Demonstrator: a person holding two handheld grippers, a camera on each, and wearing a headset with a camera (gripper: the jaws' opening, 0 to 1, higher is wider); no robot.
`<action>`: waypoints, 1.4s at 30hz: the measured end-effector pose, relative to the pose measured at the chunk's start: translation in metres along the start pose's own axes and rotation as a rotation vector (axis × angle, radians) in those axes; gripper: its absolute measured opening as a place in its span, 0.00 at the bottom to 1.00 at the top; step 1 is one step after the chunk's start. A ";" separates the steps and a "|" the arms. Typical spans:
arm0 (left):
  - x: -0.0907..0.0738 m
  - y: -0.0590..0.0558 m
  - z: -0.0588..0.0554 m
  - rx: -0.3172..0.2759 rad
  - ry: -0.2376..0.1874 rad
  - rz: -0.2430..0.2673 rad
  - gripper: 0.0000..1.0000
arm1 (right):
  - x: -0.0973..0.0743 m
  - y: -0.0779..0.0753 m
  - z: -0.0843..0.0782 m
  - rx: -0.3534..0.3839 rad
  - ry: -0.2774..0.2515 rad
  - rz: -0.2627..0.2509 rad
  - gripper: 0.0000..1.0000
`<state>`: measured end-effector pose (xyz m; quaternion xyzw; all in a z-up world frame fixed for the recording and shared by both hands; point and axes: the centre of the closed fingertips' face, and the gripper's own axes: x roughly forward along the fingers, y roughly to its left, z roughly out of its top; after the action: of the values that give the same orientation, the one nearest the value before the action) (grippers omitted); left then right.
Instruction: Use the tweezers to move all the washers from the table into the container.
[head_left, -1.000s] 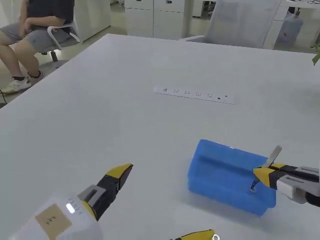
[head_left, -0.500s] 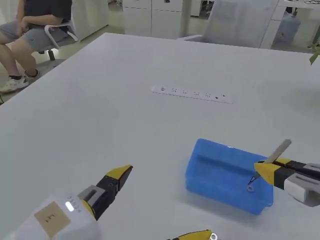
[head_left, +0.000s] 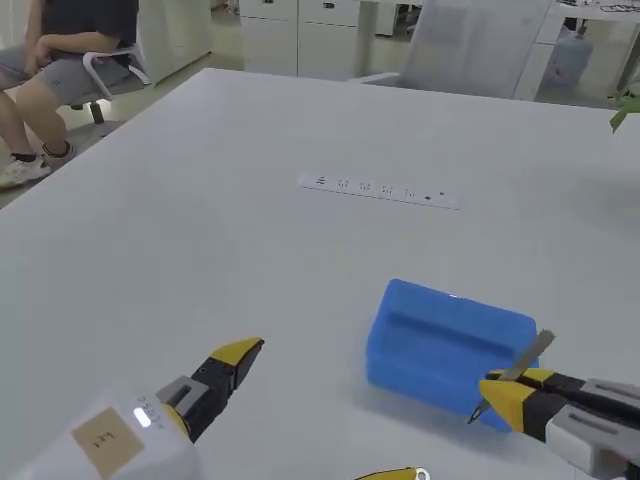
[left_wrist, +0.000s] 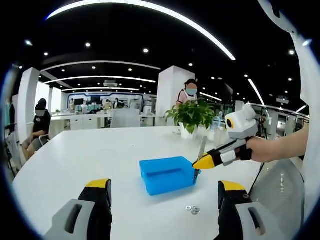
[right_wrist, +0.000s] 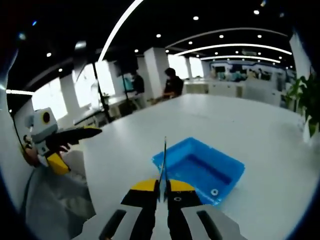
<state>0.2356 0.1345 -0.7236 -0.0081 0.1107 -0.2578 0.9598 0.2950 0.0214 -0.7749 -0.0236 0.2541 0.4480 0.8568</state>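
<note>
The blue container (head_left: 440, 340) sits on the white table (head_left: 250, 230), with one washer (right_wrist: 214, 192) lying inside it. My right gripper (head_left: 503, 393) is shut on the metal tweezers (head_left: 515, 368), whose tip hangs just in front of the container's near wall. In the right gripper view the tweezers (right_wrist: 163, 162) point over the container (right_wrist: 200, 165), and I see nothing held at the tip. Two washers (left_wrist: 192, 208) lie on the table in front of the container (left_wrist: 167, 175). My left gripper (left_wrist: 164, 192) is open and holds nothing, near the table's front edge (head_left: 318, 412).
A white power strip (head_left: 378, 190) lies across the middle of the table. A person sits on a chair (head_left: 105, 65) at the far left. A potted plant (left_wrist: 192, 116) stands beyond the container.
My right gripper has drawn the tweezers back out of the container toward me; their tip now hangs outside its near wall. The left gripper has stayed put.
</note>
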 end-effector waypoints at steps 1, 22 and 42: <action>0.000 0.000 0.000 0.000 0.002 -0.001 0.89 | 0.002 0.004 -0.005 0.007 0.012 0.013 0.03; 0.001 -0.002 -0.006 0.007 0.035 -0.013 0.87 | 0.016 0.035 -0.047 -0.031 0.112 0.121 0.04; 0.002 -0.002 -0.010 0.011 0.057 -0.013 0.86 | 0.021 0.049 -0.053 -0.275 0.138 0.126 0.03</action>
<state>0.2340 0.1327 -0.7336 0.0038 0.1366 -0.2647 0.9546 0.2442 0.0520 -0.8215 -0.1552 0.2495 0.5287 0.7963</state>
